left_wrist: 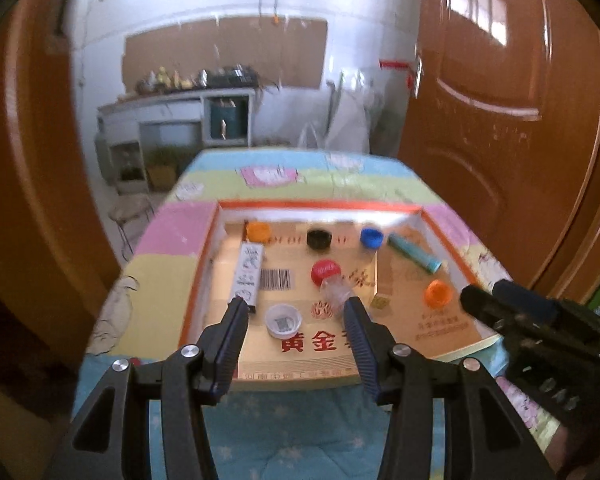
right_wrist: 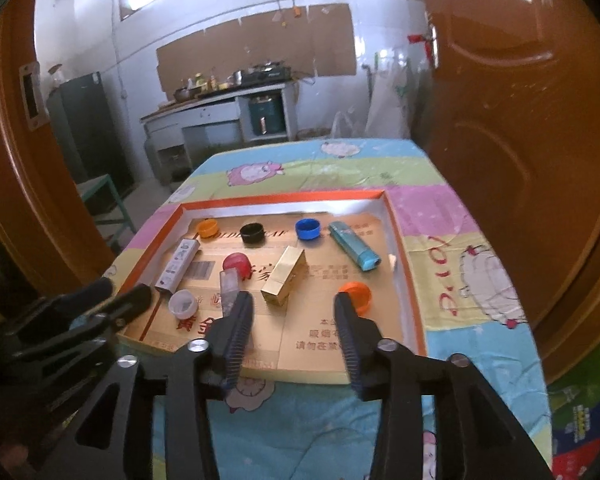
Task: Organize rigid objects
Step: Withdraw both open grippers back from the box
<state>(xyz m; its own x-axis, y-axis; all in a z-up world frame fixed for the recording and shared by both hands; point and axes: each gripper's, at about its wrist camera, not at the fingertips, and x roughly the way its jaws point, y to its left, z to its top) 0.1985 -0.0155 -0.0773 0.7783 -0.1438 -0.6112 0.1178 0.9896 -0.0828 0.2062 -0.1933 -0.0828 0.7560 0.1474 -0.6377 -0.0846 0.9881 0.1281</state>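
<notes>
A shallow orange-rimmed box tray (right_wrist: 410, 280) (left_wrist: 204, 256) holds several small items: an orange cap (right_wrist: 207, 227), a black cap (right_wrist: 253, 233), a blue cap (right_wrist: 308, 228), a red cap (right_wrist: 237, 264), a white cap (right_wrist: 182, 303) (left_wrist: 284, 320), a second orange cap (right_wrist: 356, 295) (left_wrist: 439, 293), a teal lighter (right_wrist: 354, 246), a gold box (right_wrist: 284, 280), a clear bottle (right_wrist: 229, 284) (left_wrist: 334, 290) and a white printed box (right_wrist: 178, 265) (left_wrist: 249, 272). My left gripper (left_wrist: 296, 314) stands open above the tray's near edge, nothing between its fingers. My right gripper (right_wrist: 294, 308) is open too and holds nothing.
The tray lies on a table under a pastel cartoon cloth (right_wrist: 460, 240). Brown doors (right_wrist: 520, 120) stand close on the right and left. A kitchen counter (right_wrist: 220, 108) and a dark fridge (right_wrist: 88, 128) are behind. The right gripper's body (left_wrist: 540, 320) shows in the left wrist view.
</notes>
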